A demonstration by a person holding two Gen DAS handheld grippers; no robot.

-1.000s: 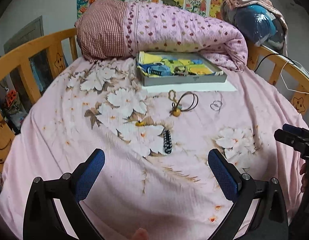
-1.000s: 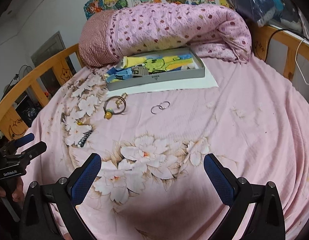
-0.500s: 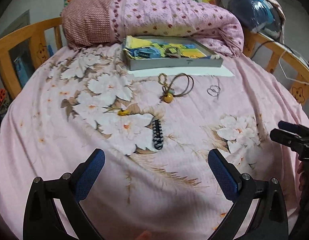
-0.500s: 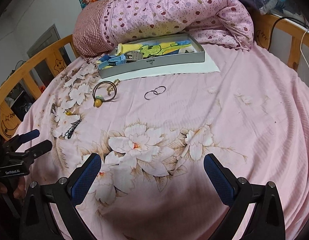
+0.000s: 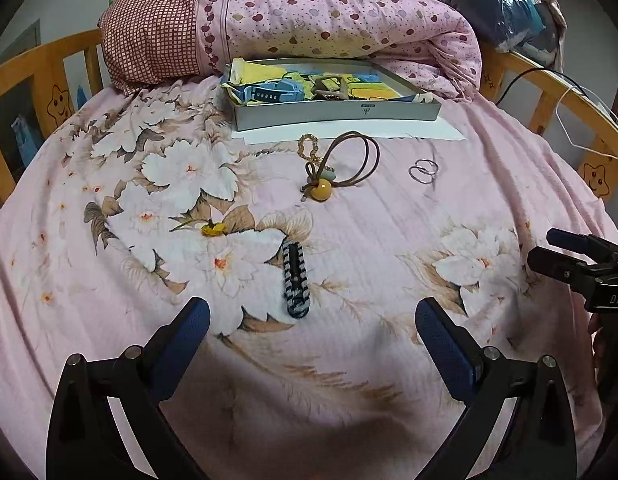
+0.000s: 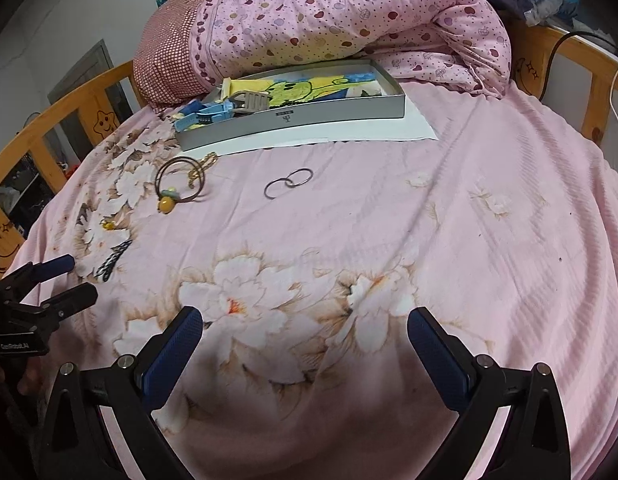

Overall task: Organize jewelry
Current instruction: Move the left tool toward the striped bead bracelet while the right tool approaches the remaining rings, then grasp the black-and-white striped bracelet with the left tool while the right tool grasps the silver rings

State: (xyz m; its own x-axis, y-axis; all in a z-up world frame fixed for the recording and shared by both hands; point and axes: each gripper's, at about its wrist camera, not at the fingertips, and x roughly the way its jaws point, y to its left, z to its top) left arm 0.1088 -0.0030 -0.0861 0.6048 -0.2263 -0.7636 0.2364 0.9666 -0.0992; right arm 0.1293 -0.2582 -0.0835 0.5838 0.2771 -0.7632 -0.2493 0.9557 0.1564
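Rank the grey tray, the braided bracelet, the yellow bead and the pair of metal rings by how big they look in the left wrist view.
1. Grey tray, by far the largest.
2. Braided bracelet, though it lies nearest the camera, which flatters it.
3. Pair of metal rings and yellow bead: too alike to rank.

Right tongs (image 5: 557,254) cut off rightward
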